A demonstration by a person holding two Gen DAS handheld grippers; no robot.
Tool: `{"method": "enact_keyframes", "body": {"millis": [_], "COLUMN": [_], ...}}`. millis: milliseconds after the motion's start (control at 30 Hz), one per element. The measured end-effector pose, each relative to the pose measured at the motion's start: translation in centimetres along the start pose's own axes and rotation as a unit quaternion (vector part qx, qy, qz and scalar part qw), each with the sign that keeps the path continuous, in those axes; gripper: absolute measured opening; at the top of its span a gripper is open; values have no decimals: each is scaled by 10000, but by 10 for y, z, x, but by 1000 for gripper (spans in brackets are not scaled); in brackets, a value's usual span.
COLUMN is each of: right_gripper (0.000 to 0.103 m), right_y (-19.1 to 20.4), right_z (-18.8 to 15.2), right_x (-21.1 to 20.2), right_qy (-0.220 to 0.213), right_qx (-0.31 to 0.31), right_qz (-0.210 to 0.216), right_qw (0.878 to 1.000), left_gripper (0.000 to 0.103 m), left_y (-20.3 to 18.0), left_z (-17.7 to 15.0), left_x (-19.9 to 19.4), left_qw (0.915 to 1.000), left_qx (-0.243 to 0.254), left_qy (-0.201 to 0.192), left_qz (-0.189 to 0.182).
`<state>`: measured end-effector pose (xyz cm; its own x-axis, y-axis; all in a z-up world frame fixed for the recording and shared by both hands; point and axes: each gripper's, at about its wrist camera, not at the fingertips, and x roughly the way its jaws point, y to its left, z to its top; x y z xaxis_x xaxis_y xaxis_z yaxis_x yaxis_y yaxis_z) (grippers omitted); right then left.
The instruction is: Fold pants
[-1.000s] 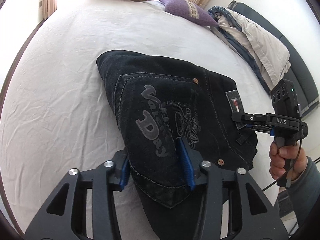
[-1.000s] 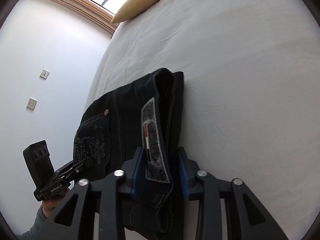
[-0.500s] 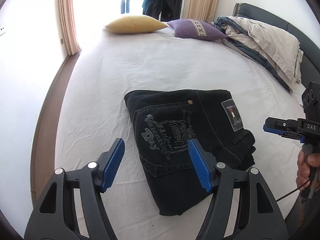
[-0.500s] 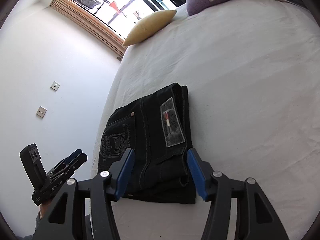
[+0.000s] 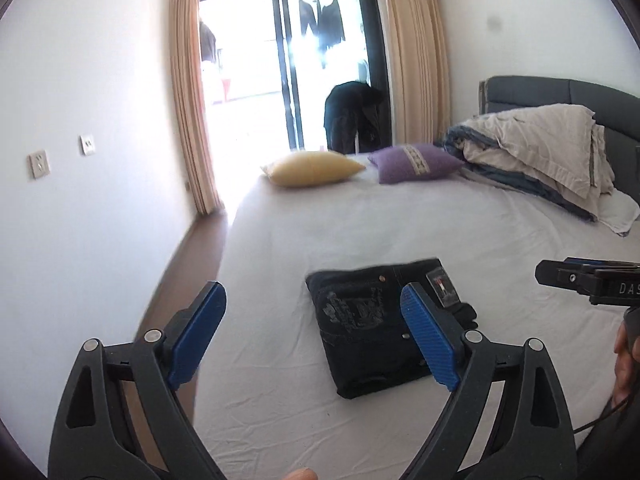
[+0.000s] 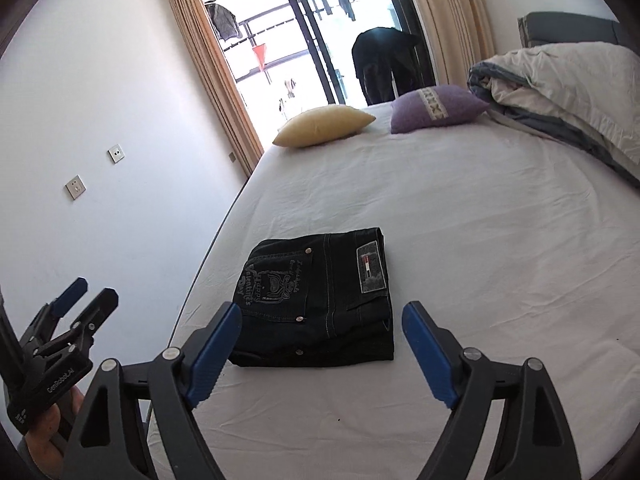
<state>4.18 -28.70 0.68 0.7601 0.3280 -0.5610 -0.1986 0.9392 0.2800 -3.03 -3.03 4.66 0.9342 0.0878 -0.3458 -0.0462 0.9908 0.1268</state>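
The pants point(image 6: 320, 300) lay folded into a compact dark packet on the white bed point(image 6: 480, 220), near its left edge and well apart from the pillows. The pocket with pale lettering and the small sewn label faced up. The fold looked finished to me, so the remaining risks were small ones.

The left hand-held gripper point(image 5: 312, 340) was spread wide with nothing between its blue pads point(image 5: 428, 340). Its jaws had just been opening, and the pants lay beyond them, not touched. The right hand-held gripper point(image 6: 324, 352) was the same: jaws spread, just opened, empty, with the packet ahead of it.

What could go wrong, in my judgement:
- The denim looked thick, and the layers at the near right corner already stood a little loose. With no weight on them, they could spring open.
- The packet lay close to the bed's edge. A careless push from the right side could send it toward the floor point(image 5: 192, 264).
- If a hand-held gripper came down again, a pad could catch the top layer and drag it out of line.

The count:
- one pair of pants
- two hand-held grippers
- one yellow pillow point(image 6: 324, 126)
- one purple pillow point(image 6: 438, 108)
- one bundled duvet point(image 6: 560, 80) at the headboard
- two wall sockets point(image 6: 75, 187)
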Motion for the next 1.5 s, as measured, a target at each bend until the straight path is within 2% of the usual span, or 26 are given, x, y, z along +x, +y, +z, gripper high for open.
{"method": "enact_keyframes", "body": {"millis": [33,100,133,167,267,333,400,500,633,800,933,1067,1367,1500], "right_gripper": [93,103,103,103,103,103,103,103,103,103,103,103,103,103], "right_y": [6,15,18,22,31,34,37,42,45,39,37,40,46,45], "right_z": [-3,-9,-11,-12,-12,-11,-10,-14,-19,-25,-30,-31,-35,-36], "right_x": [-10,-29,-39,-47,-66,-72,-75,-79,-79,-72,-64,-59,-52,-50], "right_qy": [-169,-465,-633,-804,-1023,-990,-837,-693,-526,-274,-146,-70,68,122], "right_qx": [-73,-135,-162,-214,-427,-471,-497,-526,-522,-348,-321,-399,-505,-517], "right_qz": [-69,-113,-123,-140,-299,-435,-618,-721,-873,-947,-1015,-1029,-1003,-990], "right_qw": [9998,9988,9978,9964,9934,9930,9933,9936,9934,9945,9942,9939,9937,9937], "left_gripper": [103,103,103,103,103,103,103,103,103,103,103,103,103,103], "left_y": [-2,-2,-1,0,-8,-9,-6,-8,-14,-20,-19,-18,-17,-19], "left_z": [1,1,0,1,4,4,2,-6,-25,-43,-53,-60,-65,-65], "left_x": [-24,-63,-77,-87,-99,-100,-96,-83,-58,-34,-19,-1,19,16], "left_qw": [9990,9945,9934,9941,9984,9991,9996,9960,9870,9777,9706,9677,9646,9646], "left_qx": [25,-102,-250,-325,-42,-12,-270,-540,-671,-661,-771,-807,-818,-804], "left_qy": [-392,-951,-1056,-988,-535,-321,23,682,1445,1983,2263,2376,2500,2505], "left_qz": [207,416,378,309,174,266,60,-220,-210,-204,-270,-235,-197,-203]}}
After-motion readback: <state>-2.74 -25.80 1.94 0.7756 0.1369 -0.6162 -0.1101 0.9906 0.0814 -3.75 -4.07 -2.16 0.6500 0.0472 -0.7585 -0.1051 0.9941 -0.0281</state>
